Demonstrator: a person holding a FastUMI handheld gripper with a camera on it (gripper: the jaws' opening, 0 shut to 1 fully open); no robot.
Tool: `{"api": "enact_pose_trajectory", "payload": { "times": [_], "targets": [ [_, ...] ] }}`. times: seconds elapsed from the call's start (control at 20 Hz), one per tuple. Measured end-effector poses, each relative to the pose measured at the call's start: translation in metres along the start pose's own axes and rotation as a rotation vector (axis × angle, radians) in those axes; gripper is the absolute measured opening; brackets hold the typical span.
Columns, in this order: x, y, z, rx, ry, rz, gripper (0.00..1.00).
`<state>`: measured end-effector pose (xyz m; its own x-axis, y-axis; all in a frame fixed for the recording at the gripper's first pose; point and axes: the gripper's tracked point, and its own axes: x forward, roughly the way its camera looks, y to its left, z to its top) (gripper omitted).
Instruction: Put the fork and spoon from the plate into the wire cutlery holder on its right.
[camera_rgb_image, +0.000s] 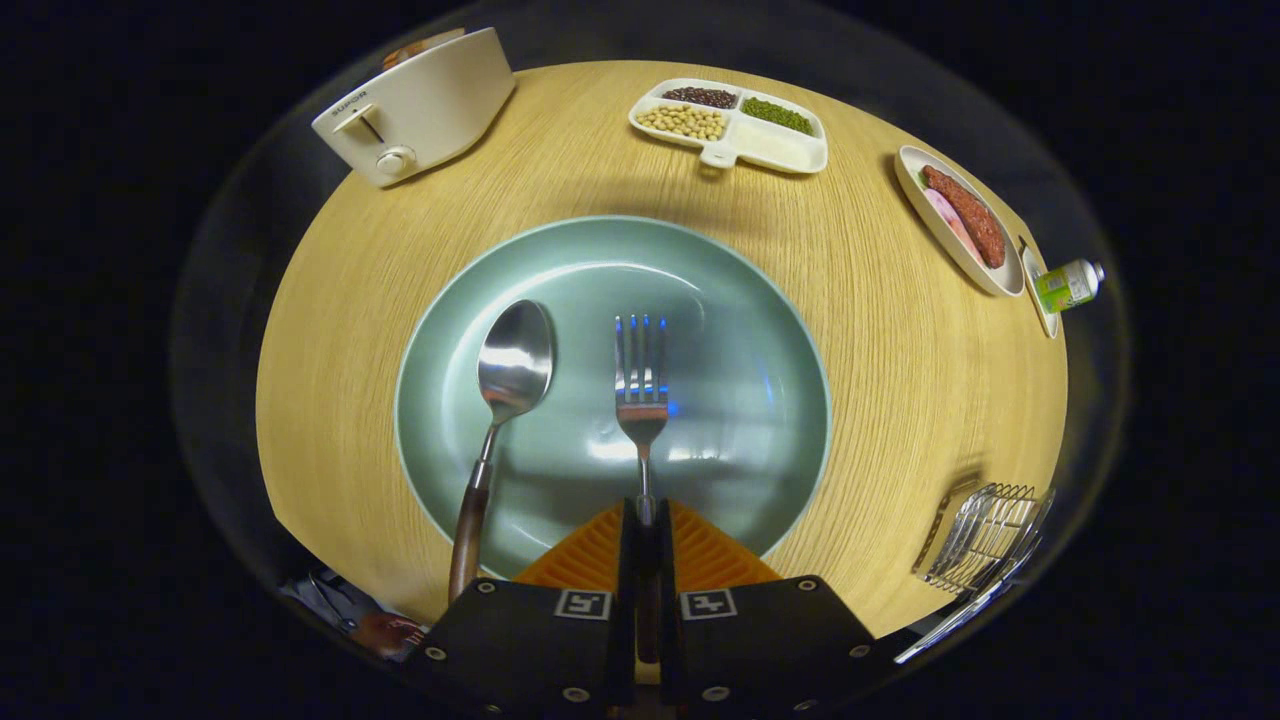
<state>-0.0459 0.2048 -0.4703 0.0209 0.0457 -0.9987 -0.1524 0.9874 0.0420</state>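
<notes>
plate (720, 300) pale green | table (880, 380) light woodgrain | toaster (420, 105) cream

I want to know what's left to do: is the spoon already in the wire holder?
No, the spoon lies on the plate, left of the fork that the gripper is shut on.

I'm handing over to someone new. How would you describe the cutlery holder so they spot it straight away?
Start at the big green plate in the middle of the wooden table, where the hand-held gripper is shut on the fork beside the spoon. Look right of the plate, near the table's edge: the holder stands there. It is the one bare wire rack; the other things nearby are white dishes.
</notes>
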Motion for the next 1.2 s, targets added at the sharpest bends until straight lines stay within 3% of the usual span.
{"api": "enact_pose_trajectory", "payload": {
  "times": [0.5, 0.9, 1.2],
  "targets": [
    [-0.061, -0.033, 0.006, 0.060, -0.149, 0.080, 0.06],
    [-0.133, -0.121, -0.014, 0.134, -0.281, 0.034, 0.06],
    [-0.154, -0.202, -0.058, 0.162, -0.282, -0.040, 0.06]
  ]
}}
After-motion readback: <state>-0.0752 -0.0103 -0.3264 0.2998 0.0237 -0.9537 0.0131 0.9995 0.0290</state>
